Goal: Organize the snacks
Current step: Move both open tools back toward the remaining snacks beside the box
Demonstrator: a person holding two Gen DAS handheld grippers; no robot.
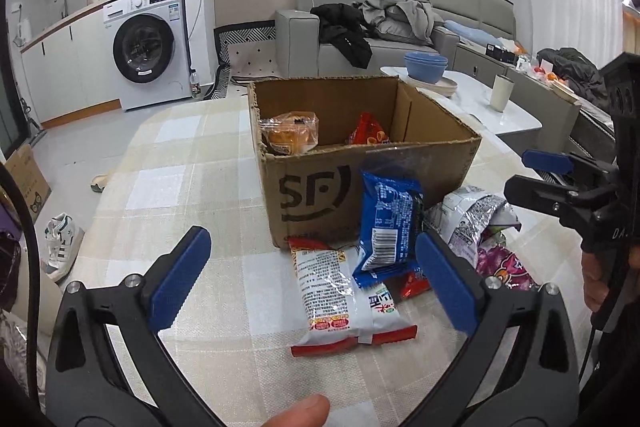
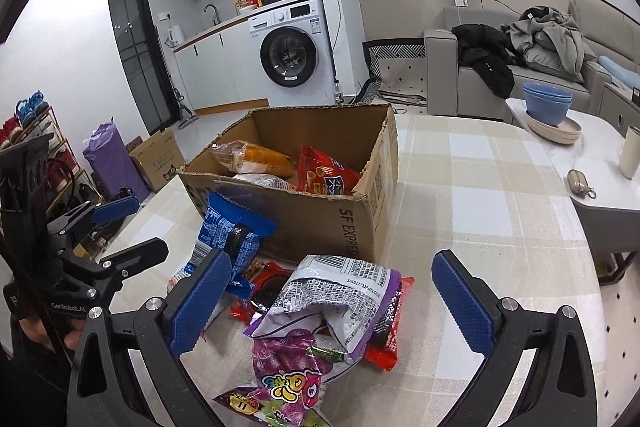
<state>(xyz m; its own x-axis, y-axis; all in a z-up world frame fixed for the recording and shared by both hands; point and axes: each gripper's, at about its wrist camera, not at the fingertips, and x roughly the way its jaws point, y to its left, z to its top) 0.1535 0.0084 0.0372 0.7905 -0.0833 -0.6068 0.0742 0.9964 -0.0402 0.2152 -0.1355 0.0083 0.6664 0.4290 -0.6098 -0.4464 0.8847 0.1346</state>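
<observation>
An open cardboard box (image 1: 320, 187) marked SF stands on the checked table, also in the right wrist view (image 2: 360, 211). Inside lie a bread pack (image 1: 290, 133) and a red snack bag (image 1: 368, 133). In front of the box lie loose snacks: a white and red packet (image 1: 336, 291), a blue packet (image 1: 390, 223) leaning on the box, a silver and purple bag (image 2: 320, 303) and a purple candy bag (image 2: 288, 383). My left gripper (image 1: 312, 279) is open above the white packet. My right gripper (image 2: 332, 307) is open over the silver and purple bag.
A white coffee table (image 2: 592, 163) with blue bowls (image 2: 546, 103) and a cup stands at the right. A grey sofa (image 1: 360, 43) with clothes is behind. A washing machine (image 1: 148, 43) and a shoe rack (image 2: 36, 147) are further off.
</observation>
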